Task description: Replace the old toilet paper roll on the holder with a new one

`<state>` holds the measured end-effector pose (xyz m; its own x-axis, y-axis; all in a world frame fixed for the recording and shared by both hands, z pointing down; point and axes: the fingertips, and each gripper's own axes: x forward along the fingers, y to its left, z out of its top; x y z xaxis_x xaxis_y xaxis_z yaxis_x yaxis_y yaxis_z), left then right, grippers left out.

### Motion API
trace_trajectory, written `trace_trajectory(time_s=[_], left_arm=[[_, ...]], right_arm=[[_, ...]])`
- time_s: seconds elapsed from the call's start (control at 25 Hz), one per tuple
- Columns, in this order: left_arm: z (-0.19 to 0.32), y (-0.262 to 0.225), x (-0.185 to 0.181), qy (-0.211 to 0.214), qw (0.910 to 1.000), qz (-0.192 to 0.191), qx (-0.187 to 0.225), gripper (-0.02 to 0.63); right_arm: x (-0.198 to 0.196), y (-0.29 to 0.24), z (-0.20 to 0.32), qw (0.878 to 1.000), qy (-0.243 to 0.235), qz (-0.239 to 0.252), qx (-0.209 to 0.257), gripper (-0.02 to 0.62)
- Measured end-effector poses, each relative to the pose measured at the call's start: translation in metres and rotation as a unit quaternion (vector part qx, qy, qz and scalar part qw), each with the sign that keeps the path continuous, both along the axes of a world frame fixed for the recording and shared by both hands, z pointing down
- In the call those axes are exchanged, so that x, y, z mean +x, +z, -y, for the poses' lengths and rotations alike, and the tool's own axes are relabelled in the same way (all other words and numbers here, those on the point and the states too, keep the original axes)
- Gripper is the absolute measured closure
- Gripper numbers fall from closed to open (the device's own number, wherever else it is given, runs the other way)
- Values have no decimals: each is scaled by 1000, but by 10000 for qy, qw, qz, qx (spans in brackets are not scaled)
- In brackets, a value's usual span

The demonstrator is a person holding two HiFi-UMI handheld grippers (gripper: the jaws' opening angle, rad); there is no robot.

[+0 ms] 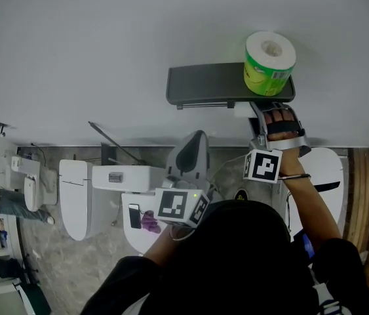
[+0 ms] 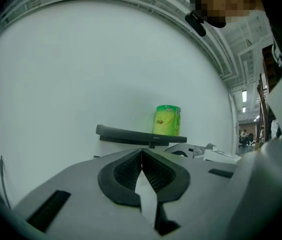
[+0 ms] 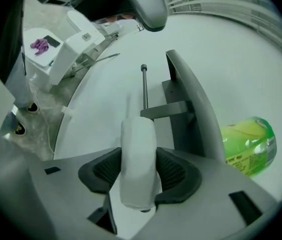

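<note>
Head view: dark holder (image 1: 204, 84) is fixed flat on the bare wall (image 1: 105, 44). The green-wrapped new roll (image 1: 269, 58) stands upright on the holder's right end, at its right edge. My right tongs (image 1: 257, 113) are tucked up just under that same end, close to the holder's underside, gloved hand (image 1: 282, 123) behind them. My left tongs (image 1: 196, 140) hang below the holder's left half, well apart from it. Plenty of free wall left of and above the holder. Toilets (image 1: 76, 195) sit far off to the holder's lower left.

Left gripper view: left tongs are closed tip to tip with nothing between them. They point at the holder's front edge from a distance, with open air between. The new roll stands on top at the far end.

Right gripper view: right tongs are clamped on the thin white old roll (image 3: 138, 164), pads pressing both its sides. It lies in line with the holder's rod (image 3: 144, 86). The rod shows bare from its free tip to the bracket. I can't tell whether the roll is threaded on it. The holder's shelf edge runs just right of the rod and the gap is tight. The new roll sits beyond that edge.
</note>
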<state>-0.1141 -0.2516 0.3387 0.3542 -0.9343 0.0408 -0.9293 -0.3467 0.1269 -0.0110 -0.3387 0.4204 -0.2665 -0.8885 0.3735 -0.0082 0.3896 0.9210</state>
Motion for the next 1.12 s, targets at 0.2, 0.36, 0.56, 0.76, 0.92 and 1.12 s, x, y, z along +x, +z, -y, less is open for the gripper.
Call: trace_trajectory(time_s=[0.2,0.36,0.56,0.76,0.92,1.12], left_arm=[[2,-2,2,-5,10000,-45,46,583],[2,0,6,21,10000,-71,19,583],[4,2,14,111,9999,-77,-4,583],[3,4,19,195,9998,-89,-14,583],[2,6,19,201,9997,-144,-11,583],[-2,5,9,67,9998,-174,-17,583]], right_arm=[[21,-4,4,9992,204,-224,262,374],[49,-1,5,9983,443,-262,290,374],[92,0,3,9960,826,-182,287,374],[125,-3,-7,9934,1133,109,136,374],[121,-5,-28,9908,1010,800,-413,374],[76,-27,-56,9683,428,2163,-1178,374]])
